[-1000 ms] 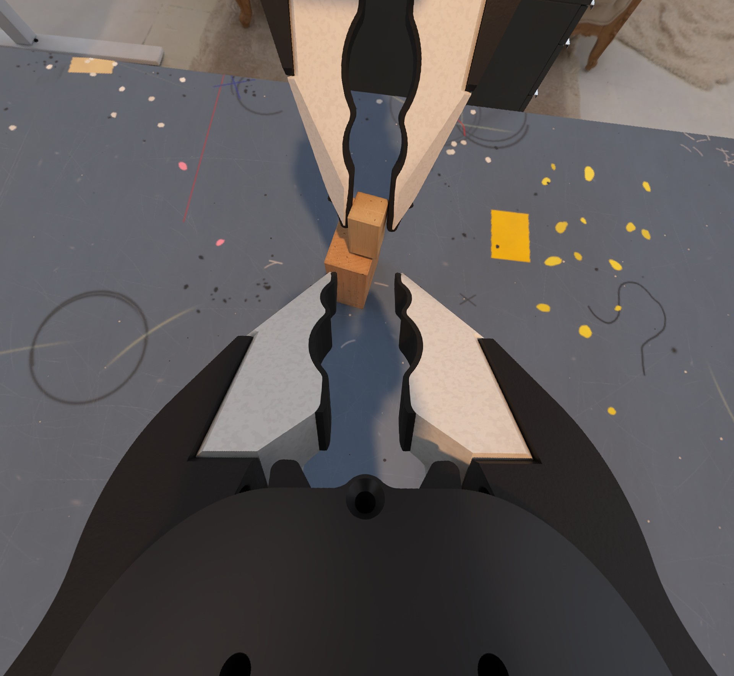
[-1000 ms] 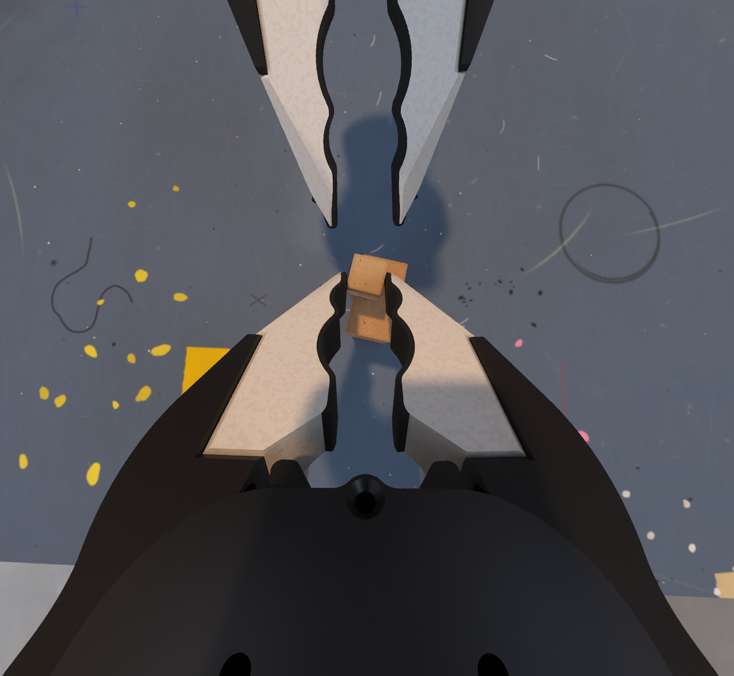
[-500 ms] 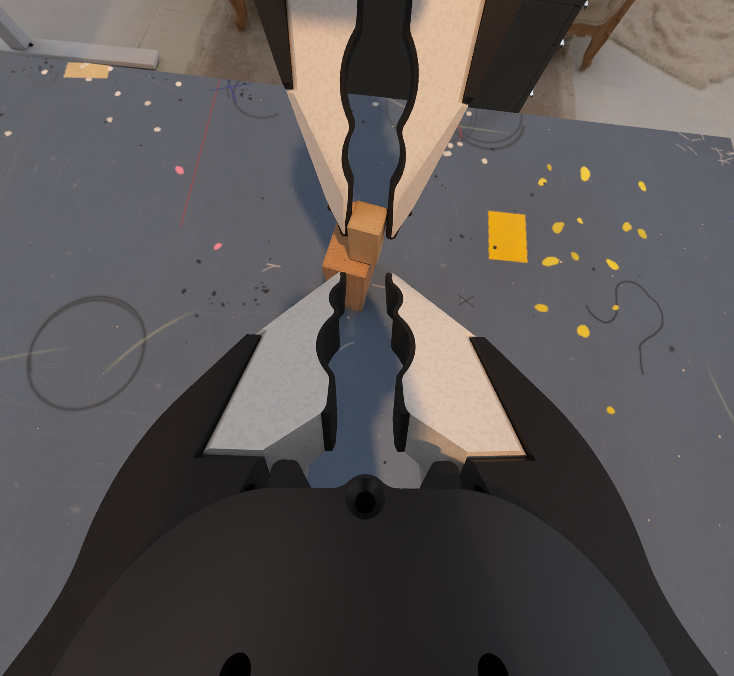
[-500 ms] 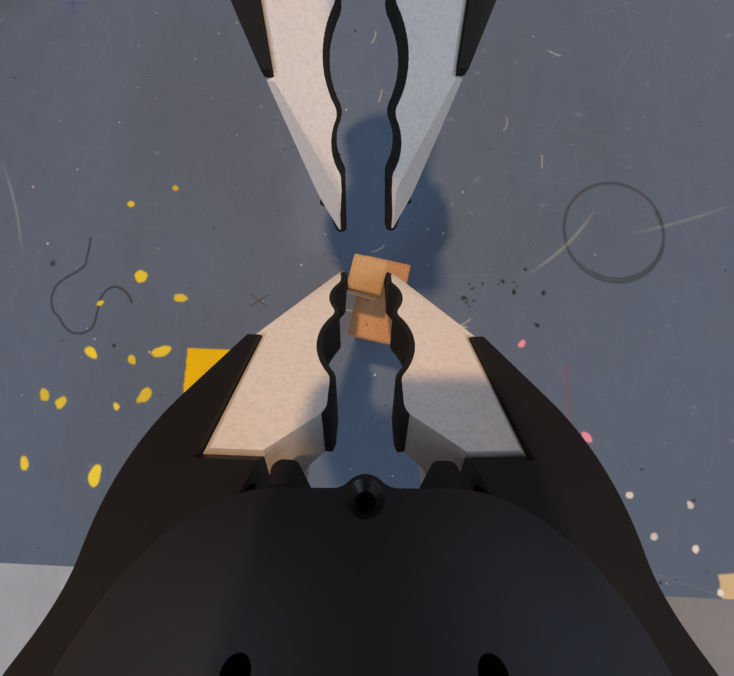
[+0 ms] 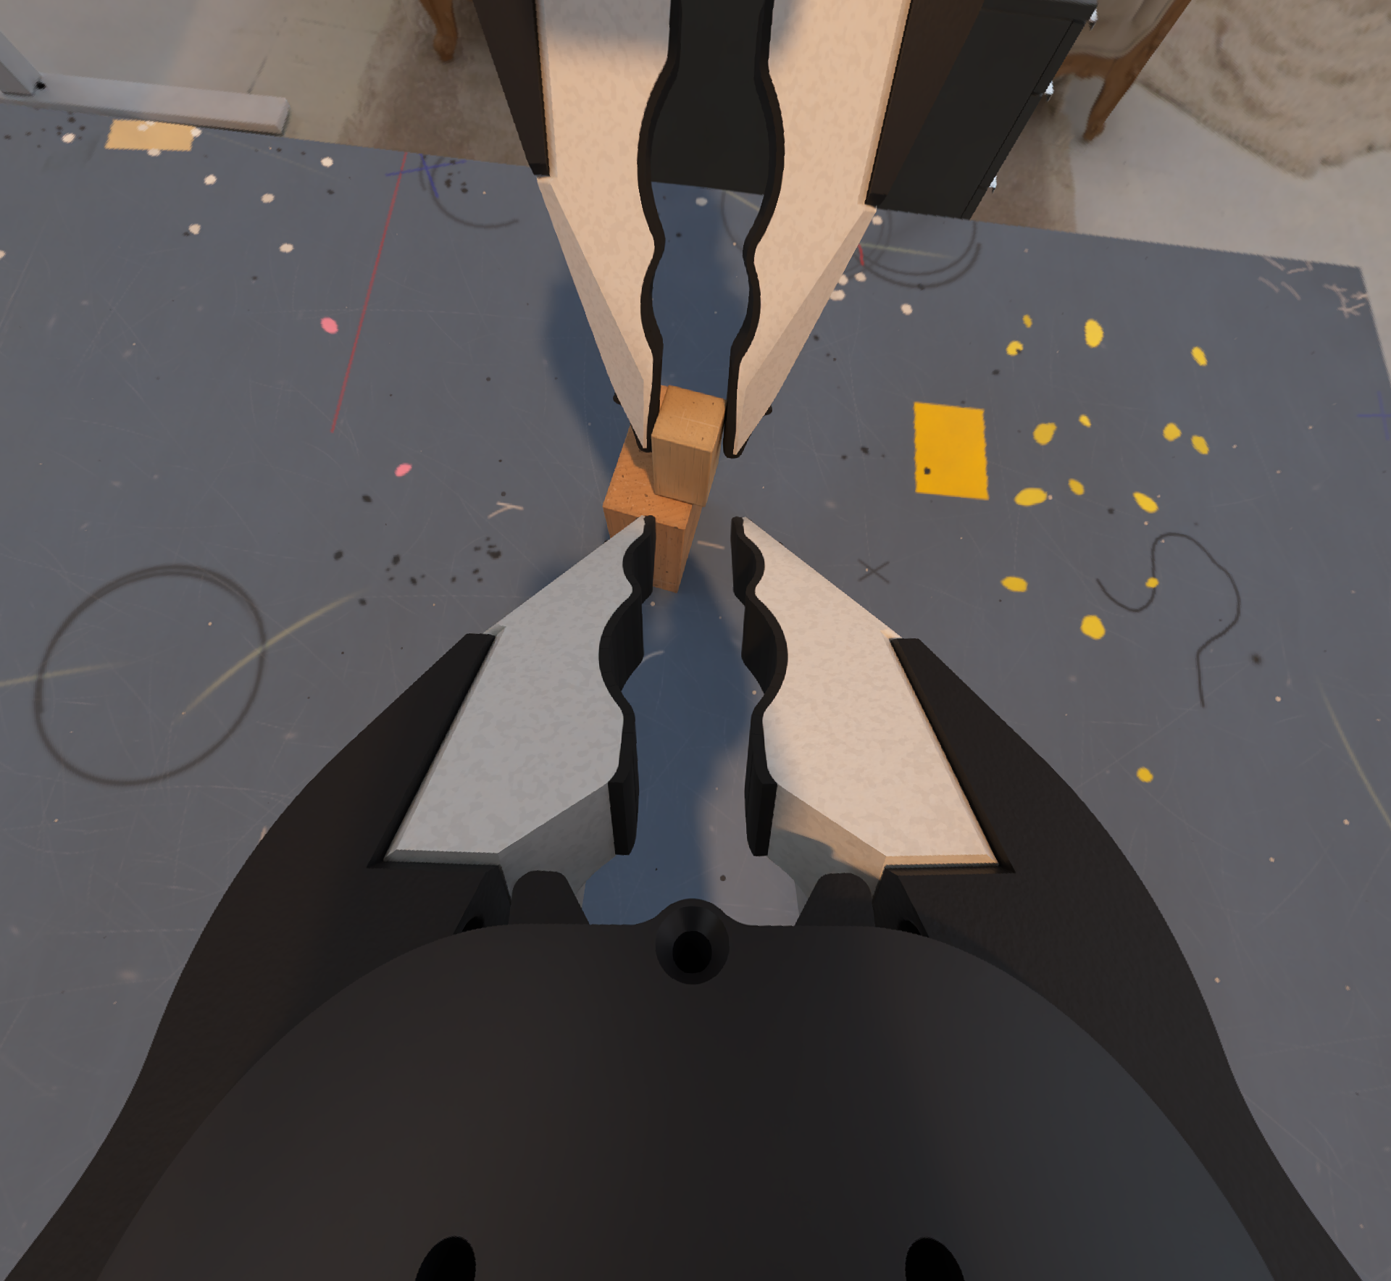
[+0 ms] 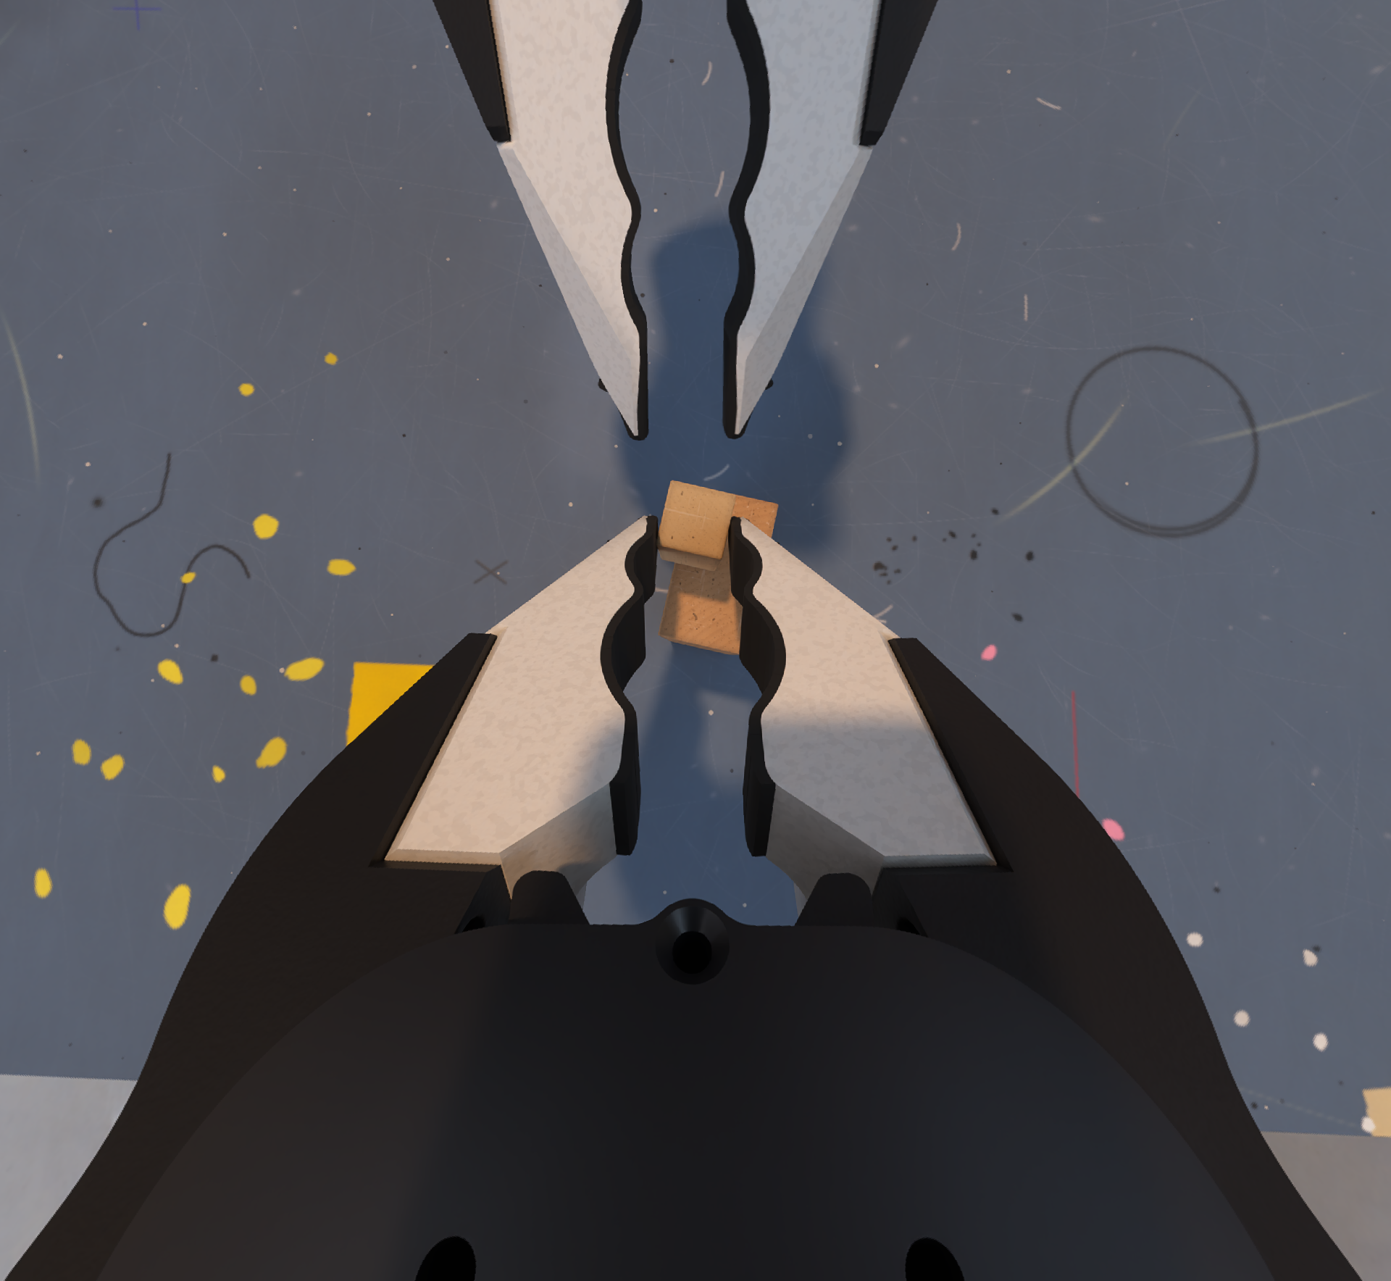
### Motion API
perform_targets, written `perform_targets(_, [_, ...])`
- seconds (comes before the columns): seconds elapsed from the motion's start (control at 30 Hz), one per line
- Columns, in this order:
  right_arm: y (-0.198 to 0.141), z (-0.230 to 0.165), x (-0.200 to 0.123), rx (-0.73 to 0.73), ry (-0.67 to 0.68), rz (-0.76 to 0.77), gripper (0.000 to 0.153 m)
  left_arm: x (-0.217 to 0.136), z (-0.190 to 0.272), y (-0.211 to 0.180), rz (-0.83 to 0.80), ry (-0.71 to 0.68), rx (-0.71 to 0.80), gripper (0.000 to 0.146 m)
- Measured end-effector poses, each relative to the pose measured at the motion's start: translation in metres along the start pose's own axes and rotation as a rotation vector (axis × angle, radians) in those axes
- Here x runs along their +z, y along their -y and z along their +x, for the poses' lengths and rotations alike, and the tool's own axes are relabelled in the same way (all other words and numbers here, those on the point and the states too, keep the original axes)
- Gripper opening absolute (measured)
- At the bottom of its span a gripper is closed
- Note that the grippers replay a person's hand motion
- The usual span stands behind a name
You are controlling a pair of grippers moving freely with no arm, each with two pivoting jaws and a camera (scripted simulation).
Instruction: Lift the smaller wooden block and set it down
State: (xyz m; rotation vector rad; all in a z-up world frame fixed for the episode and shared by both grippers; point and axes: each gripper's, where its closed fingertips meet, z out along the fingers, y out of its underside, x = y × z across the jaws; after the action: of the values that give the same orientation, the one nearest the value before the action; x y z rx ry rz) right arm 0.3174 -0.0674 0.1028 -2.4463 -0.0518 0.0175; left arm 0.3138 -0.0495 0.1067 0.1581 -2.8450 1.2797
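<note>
The smaller, pale wooden block (image 5: 686, 428) is clamped between the tips of my right gripper (image 5: 686, 453), which reaches in from the far side. It sits over the top of the larger orange block (image 5: 631, 492), which stands on the grey table (image 5: 301, 680). I cannot tell whether the two touch. In the right wrist view my right gripper (image 6: 692, 526) is shut on the small block (image 6: 696, 526), with the larger block (image 6: 704, 624) below it. My left gripper (image 5: 691, 526) is empty, its jaws a narrow gap apart. It also shows in the right wrist view (image 6: 686, 433), just short of the blocks.
The table bears paint specks, a yellow rectangle (image 5: 950, 451) to the right and a drawn circle (image 5: 150, 673) to the left. Its far edge (image 5: 1129, 244) lies behind the blocks. Beyond it stand a black cabinet (image 5: 1001, 78) and wooden chair legs (image 5: 444, 3).
My left gripper's jaws have narrowed and it has edged a little closer to the blocks. My right gripper stays shut on the small block in about the same place.
</note>
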Motion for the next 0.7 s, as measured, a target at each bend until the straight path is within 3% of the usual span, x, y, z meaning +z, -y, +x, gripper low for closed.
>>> perform_targets(0.1, [0.0001,0.0000,0.0004,-0.002,-0.001,-0.001,0.019,-0.0027,-0.0006,0.0032,0.030,-0.007,-0.017,0.022])
perform_targets(0.5, [0.0014,-0.0007,0.0014,0.001,0.004,0.008,0.018,-0.0027,-0.0042,0.0051,0.043,0.012,-0.034,0.000])
perform_targets(0.7, [0.0019,-0.0007,0.0017,0.007,0.005,0.007,0.018,-0.0023,-0.0040,0.0052,0.042,0.023,-0.018,0.000])
